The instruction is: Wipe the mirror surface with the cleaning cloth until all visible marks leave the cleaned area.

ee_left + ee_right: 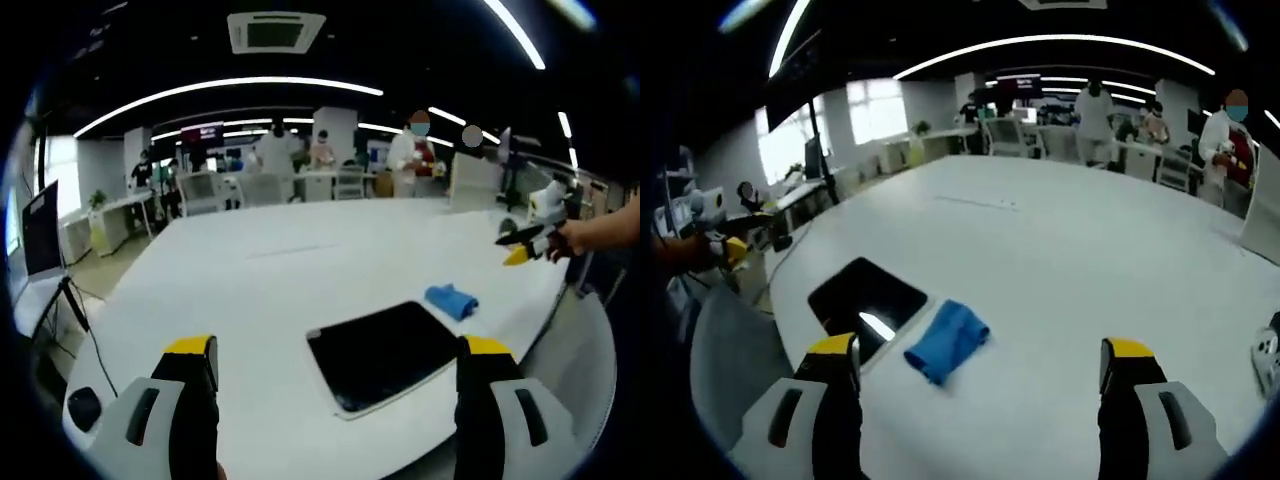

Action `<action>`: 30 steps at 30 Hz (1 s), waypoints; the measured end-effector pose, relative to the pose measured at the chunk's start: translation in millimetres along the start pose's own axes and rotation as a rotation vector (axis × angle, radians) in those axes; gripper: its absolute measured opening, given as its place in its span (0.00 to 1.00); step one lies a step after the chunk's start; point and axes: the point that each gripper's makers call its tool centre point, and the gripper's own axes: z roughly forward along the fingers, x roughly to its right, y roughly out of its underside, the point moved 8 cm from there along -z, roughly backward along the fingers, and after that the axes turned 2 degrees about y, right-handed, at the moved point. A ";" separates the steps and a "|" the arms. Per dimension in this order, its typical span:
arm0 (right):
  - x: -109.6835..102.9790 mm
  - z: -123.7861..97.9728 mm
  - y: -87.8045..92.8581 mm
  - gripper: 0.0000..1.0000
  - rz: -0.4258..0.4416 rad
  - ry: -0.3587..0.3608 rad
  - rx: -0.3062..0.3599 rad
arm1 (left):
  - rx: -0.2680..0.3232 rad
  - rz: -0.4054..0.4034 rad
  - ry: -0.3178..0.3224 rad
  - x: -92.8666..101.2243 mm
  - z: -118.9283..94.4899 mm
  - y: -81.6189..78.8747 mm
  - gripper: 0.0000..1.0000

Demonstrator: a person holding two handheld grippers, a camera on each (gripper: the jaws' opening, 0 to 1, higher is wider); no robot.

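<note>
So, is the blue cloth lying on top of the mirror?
No, the blue cloth lies on the white table beside the mirror.

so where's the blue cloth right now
The blue cloth lies bunched on the white table, just beside the dark mirror; in the right gripper view it sits ahead of the gripper's left-hand jaw.

White table (300, 260); people (410, 150) standing beyond; chairs (205, 190); monitor (40, 235) left.

My blue cleaning cloth (947, 340) lies at two o'clock from the dark, white-rimmed mirror (387, 354) (white table (300, 260) beneath).
</note>
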 end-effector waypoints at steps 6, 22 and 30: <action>-6.1 -5.2 7.7 1.00 0.019 0.034 0.083 | -0.029 0.032 0.030 -8.3 2.9 11.8 1.00; -51.2 -21.6 41.2 1.00 0.035 0.194 0.110 | -0.035 0.035 0.152 -77.2 -13.2 37.8 1.00; -51.9 -15.7 50.3 1.00 0.034 0.197 0.100 | -0.017 0.071 0.157 -89.1 -15.8 25.2 1.00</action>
